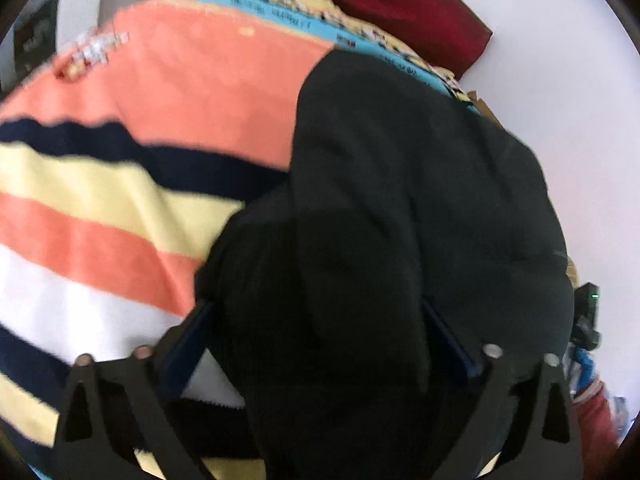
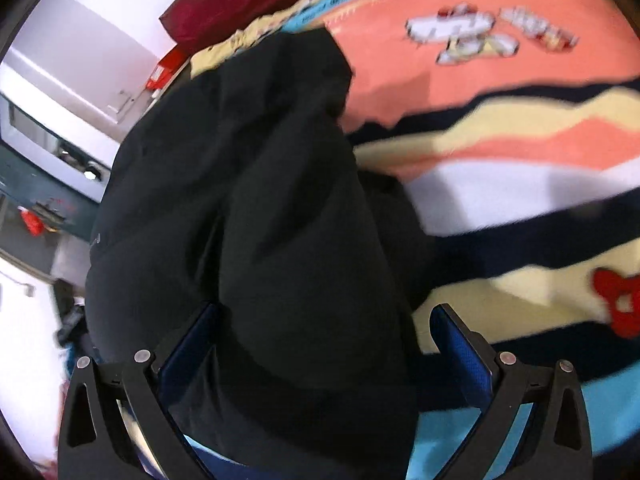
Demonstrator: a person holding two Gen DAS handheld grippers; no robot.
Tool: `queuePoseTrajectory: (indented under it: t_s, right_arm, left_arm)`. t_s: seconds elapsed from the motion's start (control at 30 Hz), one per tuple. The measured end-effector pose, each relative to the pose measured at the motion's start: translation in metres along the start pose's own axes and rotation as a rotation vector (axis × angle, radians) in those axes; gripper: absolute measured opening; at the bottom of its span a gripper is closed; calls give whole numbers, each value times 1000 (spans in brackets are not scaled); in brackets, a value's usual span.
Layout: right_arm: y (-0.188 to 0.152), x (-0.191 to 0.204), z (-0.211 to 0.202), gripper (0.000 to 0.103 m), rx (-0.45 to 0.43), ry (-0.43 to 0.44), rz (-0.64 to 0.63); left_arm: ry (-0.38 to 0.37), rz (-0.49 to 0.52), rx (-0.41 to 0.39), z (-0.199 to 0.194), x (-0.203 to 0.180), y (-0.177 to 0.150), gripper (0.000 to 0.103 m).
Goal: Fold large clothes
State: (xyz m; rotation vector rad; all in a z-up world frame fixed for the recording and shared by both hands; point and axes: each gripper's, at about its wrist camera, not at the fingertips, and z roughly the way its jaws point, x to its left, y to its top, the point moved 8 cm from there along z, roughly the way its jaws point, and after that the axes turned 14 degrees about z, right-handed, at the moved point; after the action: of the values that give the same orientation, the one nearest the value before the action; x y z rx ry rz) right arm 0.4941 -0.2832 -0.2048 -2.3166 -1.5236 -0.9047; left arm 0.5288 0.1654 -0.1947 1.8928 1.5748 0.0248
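Black garment [image 1: 400, 200] bunched on the striped blanket [image 1: 120, 200] on the bed. Left claw [image 1: 320, 340] spread wide, cloth between its fingers, ungripped. Right claw [image 2: 324, 344] likewise released, fabric draped between.

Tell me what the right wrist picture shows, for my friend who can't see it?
A black garment lies bunched between the wide-open fingers of the right gripper, on a striped blanket of orange, yellow, white and navy. A dark red pillow sits behind.
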Motion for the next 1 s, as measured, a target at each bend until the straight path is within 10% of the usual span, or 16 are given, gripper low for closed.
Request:
queuePoseTrajectory:
  t_s: [0.3, 0.47, 0.53, 0.73, 1.0]
  right_arm:
    - [-10, 8, 42, 102, 137, 49, -29]
    - [-15, 10, 44, 102, 106, 64, -24]
    - [-20, 13, 45, 101, 96, 38, -25]
    - [-32, 57, 18, 42, 21, 74, -95]
    - [-63, 107, -49, 26, -49, 173, -200]
  left_arm:
    - [-163, -46, -64, 14, -2, -17, 103]
    - [-124, -54, -165, 10, -15, -23, 99]
    - [-117, -40, -184, 7, -28, -25, 76]
    - [-114, -17, -222, -9, -75, -18, 32]
    - [-197, -7, -321, -76, -105, -13, 23]
